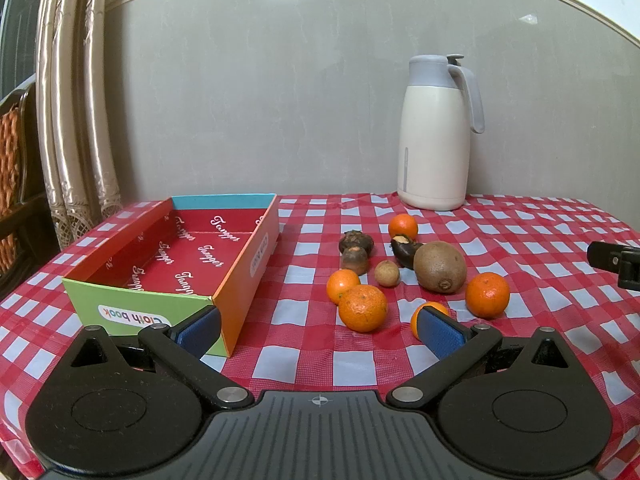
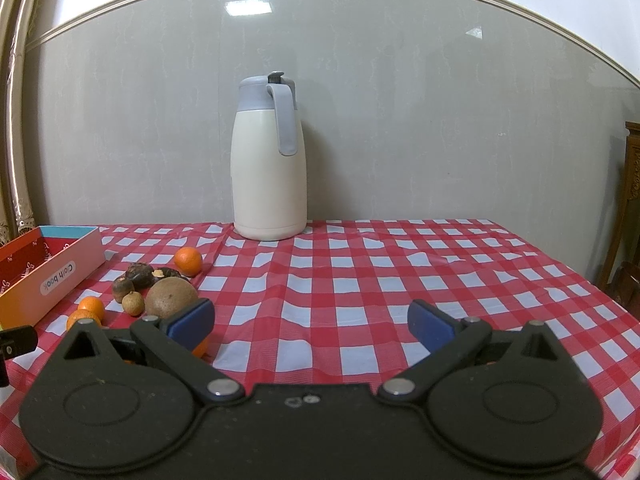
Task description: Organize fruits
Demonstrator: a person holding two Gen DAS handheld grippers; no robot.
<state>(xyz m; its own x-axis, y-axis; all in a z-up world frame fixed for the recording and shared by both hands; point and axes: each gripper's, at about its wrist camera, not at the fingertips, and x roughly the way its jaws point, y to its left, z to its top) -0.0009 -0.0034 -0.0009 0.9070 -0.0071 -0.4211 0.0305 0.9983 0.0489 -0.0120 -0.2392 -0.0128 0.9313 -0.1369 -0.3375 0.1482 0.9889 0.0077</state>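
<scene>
Fruit lies in a loose cluster on the checked tablecloth: several mandarins, the nearest (image 1: 363, 307), one at the back (image 1: 403, 226) and one on the right (image 1: 487, 294). Among them are a brown kiwi (image 1: 440, 266) (image 2: 171, 300), a small longan (image 1: 386, 273), dark shrivelled fruits (image 1: 355, 242) and a blackened piece (image 1: 404, 251). An empty colourful cardboard box (image 1: 240, 276) (image 2: 60, 276) stands to the left. My left gripper (image 1: 320, 330) is open, low before the fruit, its right pad covering part of a mandarin (image 1: 420, 316). My right gripper (image 2: 312, 326) is open over bare cloth, right of the fruit.
A cream thermos jug (image 1: 436, 136) (image 2: 269, 160) with a grey handle stands at the back by the wall. Curtains (image 1: 76, 120) hang at the left. Dark wooden furniture (image 2: 628, 220) stands beyond the table's right edge. The right gripper's tip (image 1: 616, 262) shows at the left wrist view's edge.
</scene>
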